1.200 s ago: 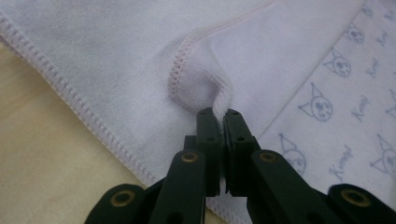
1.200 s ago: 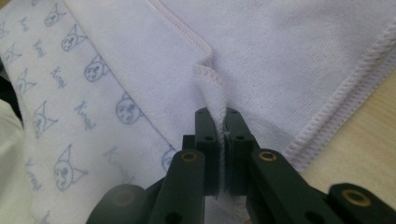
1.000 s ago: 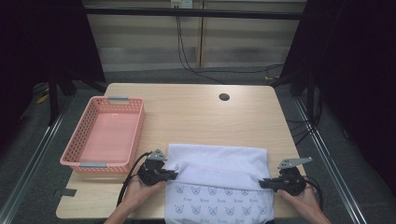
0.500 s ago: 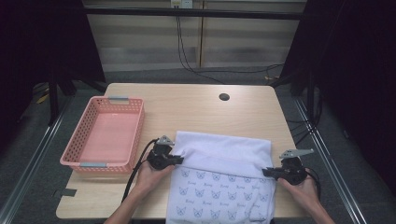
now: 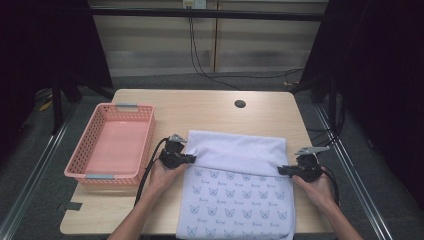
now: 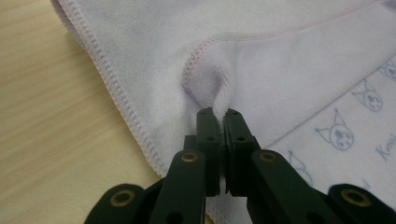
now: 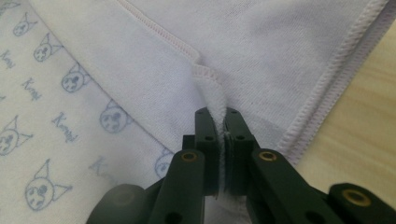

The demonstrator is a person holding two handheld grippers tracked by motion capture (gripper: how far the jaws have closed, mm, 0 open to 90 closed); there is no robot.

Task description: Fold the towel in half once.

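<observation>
Folding towel (image 5: 240,165) | L gripper (image 5: 189,159) + R gripper (image 5: 283,170) each pinching 1 hem corner (jaws pressed on cloth) | next, prob: carry both corners level, edges aligned, then release

Lab recording booth, black curtains (image 5: 45,45) (both sides), dangling cables (image 5: 197,50)

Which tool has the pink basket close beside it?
The left tool, pinching the towel at its left edge. The pink basket lies beside it; the right tool is across the towel.
</observation>
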